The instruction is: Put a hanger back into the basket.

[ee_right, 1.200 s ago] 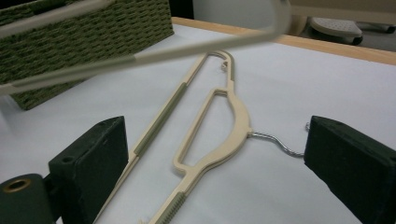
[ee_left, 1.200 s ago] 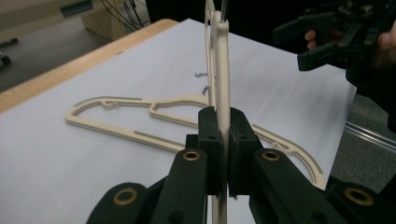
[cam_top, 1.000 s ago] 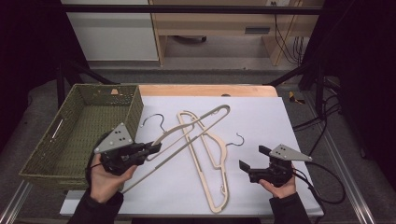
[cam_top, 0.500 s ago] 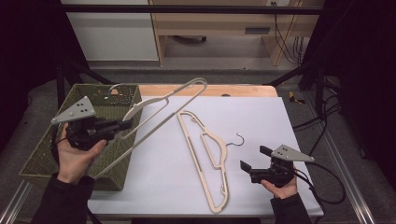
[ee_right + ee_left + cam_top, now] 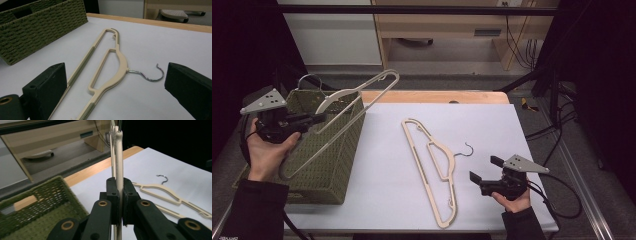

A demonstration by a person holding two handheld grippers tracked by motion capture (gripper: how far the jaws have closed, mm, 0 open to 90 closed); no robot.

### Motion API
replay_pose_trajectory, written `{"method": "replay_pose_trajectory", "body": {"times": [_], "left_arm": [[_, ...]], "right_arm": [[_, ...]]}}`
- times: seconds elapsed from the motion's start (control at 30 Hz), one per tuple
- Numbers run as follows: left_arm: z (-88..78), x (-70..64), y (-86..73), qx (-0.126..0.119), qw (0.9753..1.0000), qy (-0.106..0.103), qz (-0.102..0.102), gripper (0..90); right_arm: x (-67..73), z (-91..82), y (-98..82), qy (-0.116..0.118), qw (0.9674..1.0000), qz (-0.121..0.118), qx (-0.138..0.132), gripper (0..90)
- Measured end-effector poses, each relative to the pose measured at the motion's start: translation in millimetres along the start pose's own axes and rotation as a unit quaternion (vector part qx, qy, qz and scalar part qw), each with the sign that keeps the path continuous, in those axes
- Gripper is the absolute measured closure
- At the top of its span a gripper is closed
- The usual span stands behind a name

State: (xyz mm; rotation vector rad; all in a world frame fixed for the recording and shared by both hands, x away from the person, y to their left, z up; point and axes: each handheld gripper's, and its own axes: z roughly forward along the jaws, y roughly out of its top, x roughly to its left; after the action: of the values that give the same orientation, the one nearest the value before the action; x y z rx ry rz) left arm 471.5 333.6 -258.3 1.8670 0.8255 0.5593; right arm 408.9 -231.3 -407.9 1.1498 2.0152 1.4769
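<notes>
Left hand-held gripper point(image 5: 314, 120): jaws clamped narrow on one arm of a cream hanger point(image 5: 357, 102); in the left gripper view the pads pinch the thin bar point(image 5: 119, 170) flat-on, which keeps the hanger from swinging. Held hanger is in the air, tilted, its long loop end up toward 1 o'clock from the gripper and its lower end trailing down toward 7 o'clock across the near wall of the woven green basket point(image 5: 339, 150). Hook point(image 5: 309, 80) sits over the basket's far rim. Judgement: the grip near mid-frame and the slanted carry suit lowering it lengthwise into the basket, which stands at the 9 o'clock edge of the worktop point(image 5: 522, 135)

Right hand-held gripper point(image 5: 482, 175): jaws wide apart, nothing between them, resting low at about 5 o'clock on the worktop. Its own view looks straight along the second hanger point(image 5: 110, 65), hook point(image 5: 150, 75) between the two pads but farther off, not touched. That hanger point(image 5: 432, 165) lies flat near worktop centre, hook pointing to 3 o'clock. Judgement: the open jaws aimed at it read as waiting to take it next
</notes>
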Motion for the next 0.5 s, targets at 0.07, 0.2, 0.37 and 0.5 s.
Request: {"method": "replay_pose_trajectory", "body": {"times": [0.07, 0.2, 0.37, 0.5], "left_arm": [[-1.9, 7.4, -3.2, 0.004, 1.0000, 0.008, -0.002, 86.0], [-6.9, 24.6, -12.0, 0.012, 0.9997, 0.021, -0.008, 86.1], [-11.2, 37.4, -19.4, 0.020, 0.9993, 0.030, -0.005, 86.1], [-13.6, 46.4, -26.4, 0.026, 0.9989, 0.038, -0.007, 86.1]], "right_arm": [[0.0, 0.2, -0.1, 0.000, 1.0000, 0.000, 0.000, 4.7], [0.4, 1.0, -0.3, 0.002, 1.0000, 0.002, -0.001, 4.7], [0.9, 1.9, -0.7, 0.002, 1.0000, 0.004, 0.001, 4.7], [0.5, 2.7, -1.0, 0.002, 1.0000, 0.000, 0.003, 4.8]]}}
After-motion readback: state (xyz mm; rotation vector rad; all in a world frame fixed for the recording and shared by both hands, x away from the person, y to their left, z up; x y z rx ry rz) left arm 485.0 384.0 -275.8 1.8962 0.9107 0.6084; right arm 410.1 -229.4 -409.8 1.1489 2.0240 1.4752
